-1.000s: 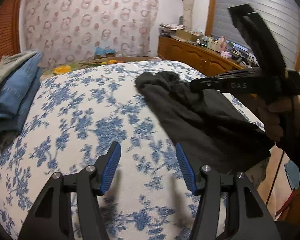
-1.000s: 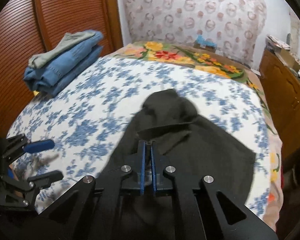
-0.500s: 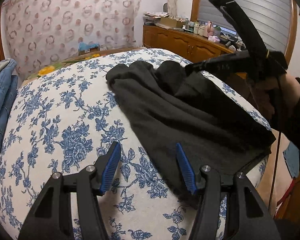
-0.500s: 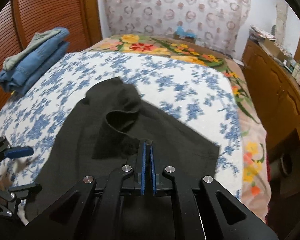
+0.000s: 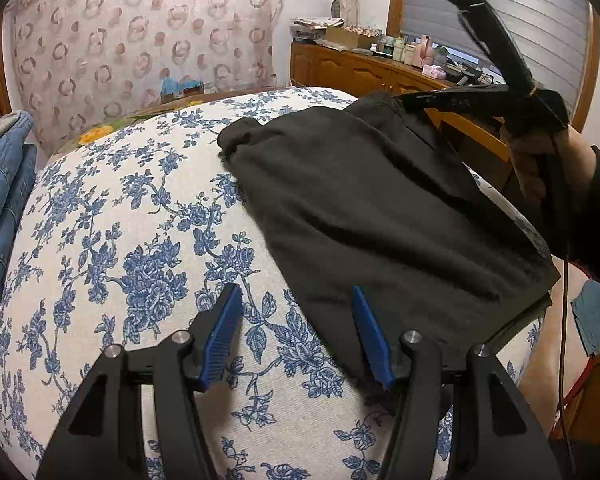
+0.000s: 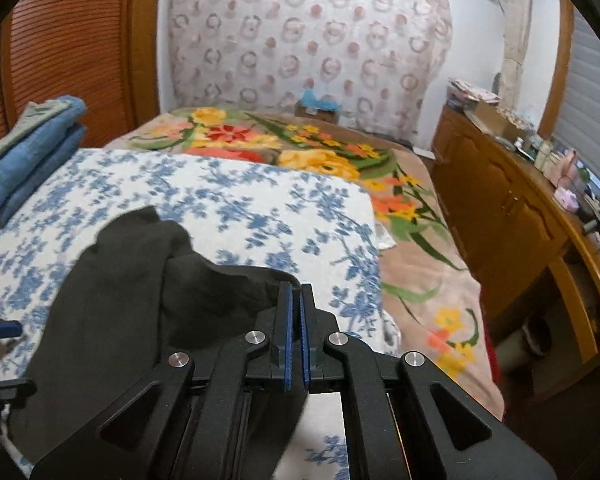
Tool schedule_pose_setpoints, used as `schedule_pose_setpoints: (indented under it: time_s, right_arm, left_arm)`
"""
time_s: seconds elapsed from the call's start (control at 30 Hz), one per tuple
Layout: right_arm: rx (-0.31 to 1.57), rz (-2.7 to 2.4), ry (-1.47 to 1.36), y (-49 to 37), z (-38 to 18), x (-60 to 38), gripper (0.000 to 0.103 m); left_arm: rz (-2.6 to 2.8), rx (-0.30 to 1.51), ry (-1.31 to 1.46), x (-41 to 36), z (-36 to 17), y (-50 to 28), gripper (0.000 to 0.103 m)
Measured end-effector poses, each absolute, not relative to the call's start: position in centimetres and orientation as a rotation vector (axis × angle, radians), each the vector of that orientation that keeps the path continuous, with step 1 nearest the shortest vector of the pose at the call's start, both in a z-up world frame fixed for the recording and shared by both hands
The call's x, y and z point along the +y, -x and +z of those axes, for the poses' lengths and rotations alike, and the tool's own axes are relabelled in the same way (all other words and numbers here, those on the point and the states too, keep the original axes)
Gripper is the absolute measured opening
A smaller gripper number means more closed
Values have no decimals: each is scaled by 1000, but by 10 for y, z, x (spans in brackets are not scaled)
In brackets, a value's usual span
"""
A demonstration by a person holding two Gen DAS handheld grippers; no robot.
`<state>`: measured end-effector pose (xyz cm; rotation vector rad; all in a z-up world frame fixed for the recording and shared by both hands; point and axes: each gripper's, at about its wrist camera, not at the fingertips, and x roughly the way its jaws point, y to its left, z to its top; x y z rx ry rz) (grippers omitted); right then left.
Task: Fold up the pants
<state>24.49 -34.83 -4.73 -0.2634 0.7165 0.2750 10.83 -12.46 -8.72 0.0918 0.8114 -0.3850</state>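
Note:
Black pants [image 5: 380,208] lie folded on the blue-flowered bed cover [image 5: 132,248], toward its right side. My left gripper [image 5: 296,332] hovers open just above the cover, its right finger over the pants' near left edge, nothing between the pads. A hand [image 5: 540,160] holds my right gripper [image 5: 404,98] at the pants' far right corner. In the right wrist view that gripper [image 6: 296,292] is shut on a raised fold of the pants [image 6: 132,280]. The left gripper [image 6: 0,356] shows at that view's left edge.
Folded jeans [image 6: 32,148] are stacked at the bed's left side by a ribbed wooden door [image 6: 60,60]. A bright flowered blanket [image 6: 300,148] covers the far bed. A cluttered wooden dresser [image 6: 520,208] runs along the right, with a narrow floor gap beside the bed.
My right gripper has drawn the pants' edge to the right, so the cloth lies longer and flatter across the cover. The left gripper has come closer to the pants' near edge.

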Motion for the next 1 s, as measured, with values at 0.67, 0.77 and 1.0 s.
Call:
schedule_pose_setpoints:
  time_s: [0.67,0.77,1.0]
  right_arm:
    - [874,277,148,-265,-79,-367,30]
    - [887,288,142,-266,-84,-366,30]
    - [860,248,215,-262,-83,-361,2]
  left_arm:
    - [-378,829,-106,-127,-91,-109,57]
    - [-378,829,-107,-127,-91,-109,57]
    - [-377,829,-104,-127,-91,-109,57]
